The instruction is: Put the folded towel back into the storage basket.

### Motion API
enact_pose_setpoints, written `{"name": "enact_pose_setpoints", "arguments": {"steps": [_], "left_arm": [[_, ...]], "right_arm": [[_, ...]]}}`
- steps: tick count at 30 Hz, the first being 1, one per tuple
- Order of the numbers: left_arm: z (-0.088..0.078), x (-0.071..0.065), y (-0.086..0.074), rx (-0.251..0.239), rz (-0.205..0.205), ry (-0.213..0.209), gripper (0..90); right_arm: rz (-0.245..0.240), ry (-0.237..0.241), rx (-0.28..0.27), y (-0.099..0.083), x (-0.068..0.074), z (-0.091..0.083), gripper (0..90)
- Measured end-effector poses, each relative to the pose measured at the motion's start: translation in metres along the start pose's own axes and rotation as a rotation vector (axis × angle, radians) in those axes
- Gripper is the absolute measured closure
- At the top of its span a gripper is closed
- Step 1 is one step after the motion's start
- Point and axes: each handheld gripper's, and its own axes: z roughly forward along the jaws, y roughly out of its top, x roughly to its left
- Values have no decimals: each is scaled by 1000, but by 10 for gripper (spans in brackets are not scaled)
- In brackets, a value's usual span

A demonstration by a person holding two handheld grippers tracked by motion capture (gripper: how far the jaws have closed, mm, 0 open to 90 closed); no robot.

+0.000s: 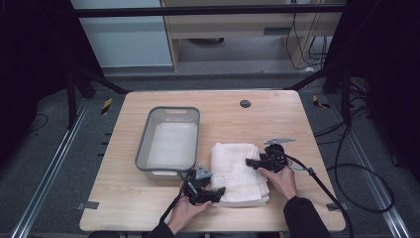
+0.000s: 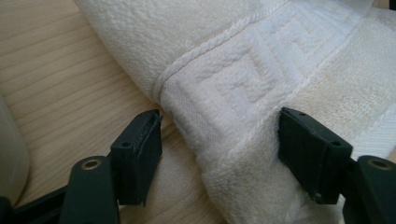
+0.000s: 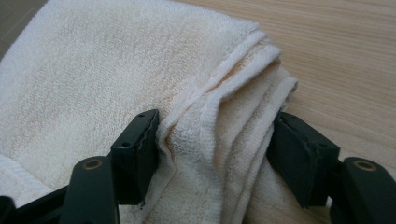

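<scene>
Basin (image 1: 168, 139): grey plastic tub, left of centre on the wooden surface (image 1: 277, 119); upright, with nothing visible inside.

Left hand (image 1: 185, 210): enters from the bottom edge and holds the left gripper (image 1: 218, 191) at the near left corner of the towel (image 1: 237, 171).

Left gripper, own view (image 2: 219, 149): fingers (image 2: 140, 149) spread wide to either side of a raised fold of towel (image 2: 243, 88) carrying a woven key-pattern border; the fabric lies between them, but neither finger presses it flat.

Towel: cream-white terry cloth, folded into a thick rectangle, lying on the surface just right of the basin and near the front edge.

Right gripper (image 1: 250, 163): set at the towel's right edge, pointing left across the cloth, held by the right hand (image 1: 283, 178) in a dark sleeve.

Right gripper, own view (image 3: 215, 149): fingers (image 3: 140, 144) apart, straddling the bunched, layered edge of the towel (image 3: 93, 70); the folds sit in the gap, not squeezed.

Cable (image 1: 322, 186): black, trailing from the right gripper toward the near right corner of the surface.

Grommet (image 1: 245, 103): dark round hole cover, near the far edge of the surface.
</scene>
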Motion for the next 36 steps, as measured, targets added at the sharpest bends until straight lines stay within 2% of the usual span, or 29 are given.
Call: {"name": "enact_pose_setpoints", "arguments": {"steps": [6, 11, 14, 15, 18, 22, 23, 27, 28, 33, 36], "left_arm": [[2, 3, 1, 8, -17, -41, 324], [2, 3, 1, 12, -15, -64, 377], [2, 4, 1, 16, -25, -84, 431], [2, 5, 1, 17, -33, -106, 445], [3, 6, 1, 22, -51, -131, 491], [2, 5, 2, 22, -53, -136, 556], [1, 4, 2, 22, -49, -135, 556], [-1, 2, 2, 9, -25, -123, 648], [-2, 3, 2, 9, -31, -127, 660], [-4, 2, 2, -3, -40, -132, 689], [-7, 0, 3, -15, -25, -127, 693]], "right_arm": [[15, 23, 6, 0, 0, 0, 421], [39, 48, 14, 1, 0, 1, 487], [60, 72, 23, 1, -1, 1, 548], [62, 75, 24, 2, -1, 1, 561], [67, 84, 27, 2, -1, 1, 600], [73, 95, 27, 2, 0, 0, 644], [73, 95, 27, 2, 0, 0, 644], [73, 102, 22, 3, 0, -1, 675], [76, 104, 20, 3, 0, -2, 678], [74, 104, 10, 4, 1, -4, 684], [71, 103, 5, 6, 2, -8, 684]]}}
